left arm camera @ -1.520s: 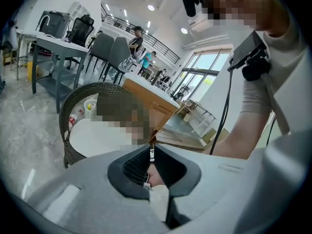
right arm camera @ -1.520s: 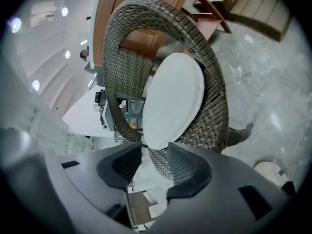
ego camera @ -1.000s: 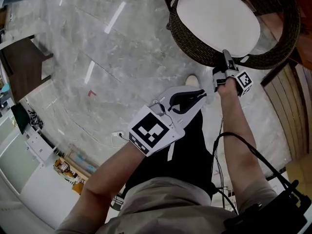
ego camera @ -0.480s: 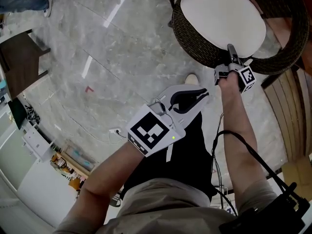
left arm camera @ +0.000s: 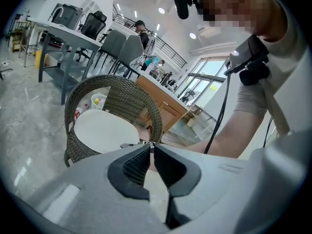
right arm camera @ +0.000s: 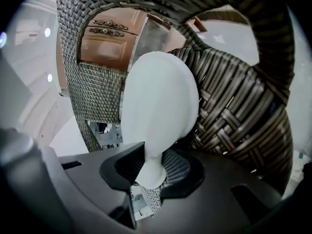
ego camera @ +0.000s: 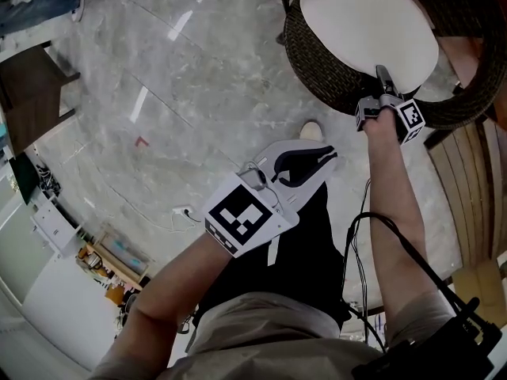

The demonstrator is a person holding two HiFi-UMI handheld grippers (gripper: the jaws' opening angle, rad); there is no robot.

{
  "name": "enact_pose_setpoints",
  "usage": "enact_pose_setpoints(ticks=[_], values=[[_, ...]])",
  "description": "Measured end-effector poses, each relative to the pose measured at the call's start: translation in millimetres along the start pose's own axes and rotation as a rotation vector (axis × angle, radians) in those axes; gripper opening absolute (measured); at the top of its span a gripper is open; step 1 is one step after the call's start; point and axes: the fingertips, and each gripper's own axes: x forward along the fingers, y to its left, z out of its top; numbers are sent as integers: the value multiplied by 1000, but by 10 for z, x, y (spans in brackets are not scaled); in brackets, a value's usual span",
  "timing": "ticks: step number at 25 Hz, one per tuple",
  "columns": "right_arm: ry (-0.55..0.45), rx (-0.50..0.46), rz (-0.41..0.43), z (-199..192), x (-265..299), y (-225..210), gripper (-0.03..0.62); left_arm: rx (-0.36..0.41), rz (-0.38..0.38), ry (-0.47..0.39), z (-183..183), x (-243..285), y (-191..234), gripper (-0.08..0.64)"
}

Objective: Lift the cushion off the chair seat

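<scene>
A white round cushion [ego camera: 368, 30] lies on the seat of a dark woven wicker chair [ego camera: 317, 62] at the top right of the head view. My right gripper [ego camera: 384, 76] is at the cushion's near edge. In the right gripper view the cushion [right arm camera: 158, 111] has its rim pinched thin between the closing jaws of the right gripper [right arm camera: 153, 172], and the chair [right arm camera: 234, 111] weave fills the right side. My left gripper [ego camera: 329, 155] hangs lower, over the person's leg, shut on nothing. In the left gripper view the left gripper [left arm camera: 151, 147] points toward the cushion [left arm camera: 105, 130] and the chair [left arm camera: 117, 89].
A shoe [ego camera: 311, 131] stands on the marble floor just in front of the chair. A dark table [ego camera: 32, 93] is at the far left. Wooden cabinets [left arm camera: 165, 106] stand behind the chair, and desks with office chairs [left arm camera: 73, 38] stand further back.
My right gripper has reached forward from the chair's front rim onto the cushion's near edge. The left gripper has stayed over the leg.
</scene>
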Motion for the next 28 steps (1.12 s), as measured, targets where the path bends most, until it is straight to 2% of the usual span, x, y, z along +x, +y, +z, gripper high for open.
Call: enact_pose_setpoints(ticks=[7,15,20,28], values=[[13,-27,-6,-7,-159,-2,100,10,2,-15,49,-91,-105,8],[-11,-51,53,-35,-406,240,80,23,6,-42,46,-288,-249,9],[-10,-80,58,-72,-629,387,75,43,0,-60,95,-448,-416,9],[32,-161,61,-354,-1037,564,71,57,9,-90,59,-935,-595,9]])
